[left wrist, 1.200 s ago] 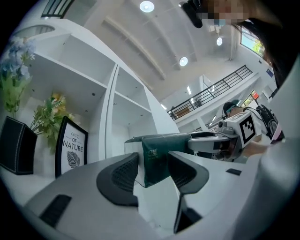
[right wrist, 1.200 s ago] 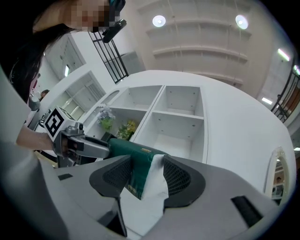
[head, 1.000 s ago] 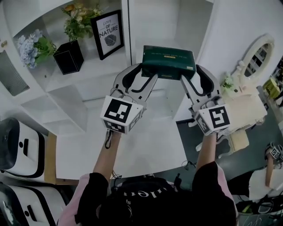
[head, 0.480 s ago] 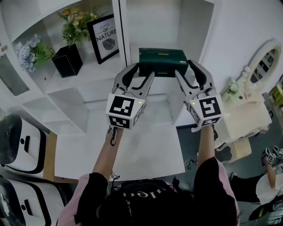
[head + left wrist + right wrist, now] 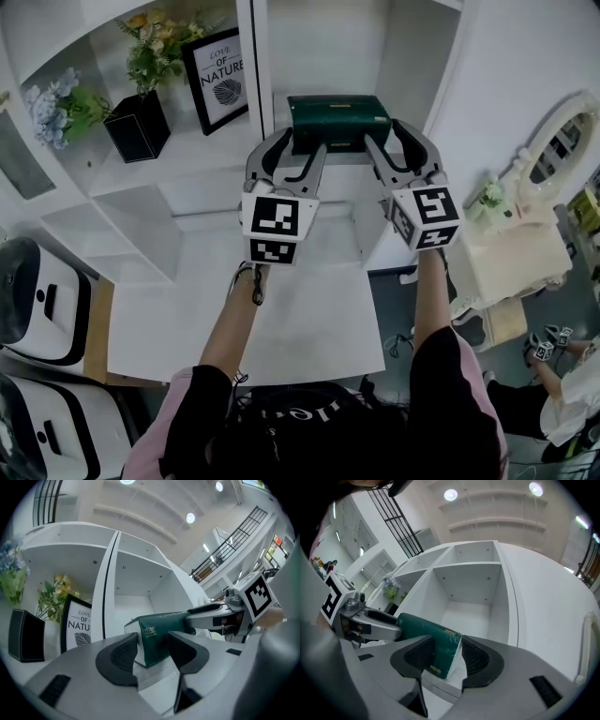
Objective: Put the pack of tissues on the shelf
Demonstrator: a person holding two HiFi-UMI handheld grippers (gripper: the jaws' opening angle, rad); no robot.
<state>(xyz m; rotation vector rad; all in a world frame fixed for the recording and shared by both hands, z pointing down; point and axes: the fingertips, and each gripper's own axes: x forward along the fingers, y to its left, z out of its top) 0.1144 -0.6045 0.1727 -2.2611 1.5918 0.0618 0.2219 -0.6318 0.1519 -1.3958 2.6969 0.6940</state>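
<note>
Both grippers hold the dark green pack of tissues (image 5: 337,120) level at the mouth of the shelf's middle compartment (image 5: 328,52). My left gripper (image 5: 298,150) is shut on the pack's left end (image 5: 161,632), which sits between its pads (image 5: 123,654). My right gripper (image 5: 396,146) grips the right end (image 5: 426,637). Its jaws have just been closing, and the pack is between them. In the right gripper view the bare white compartment (image 5: 464,606) lies straight ahead. The left gripper (image 5: 370,618) shows at that view's left.
The compartment to the left holds a framed "Love of Nature" print (image 5: 217,75), a black vase with flowers (image 5: 136,127) and blue flowers (image 5: 56,108). A white table (image 5: 281,319) lies below the arms. A white dresser with a mirror (image 5: 553,141) stands at the right.
Both grippers have carried the pack leftwards and towards the shelf. It now sits at the middle compartment's opening, and the grippers stand closer together.
</note>
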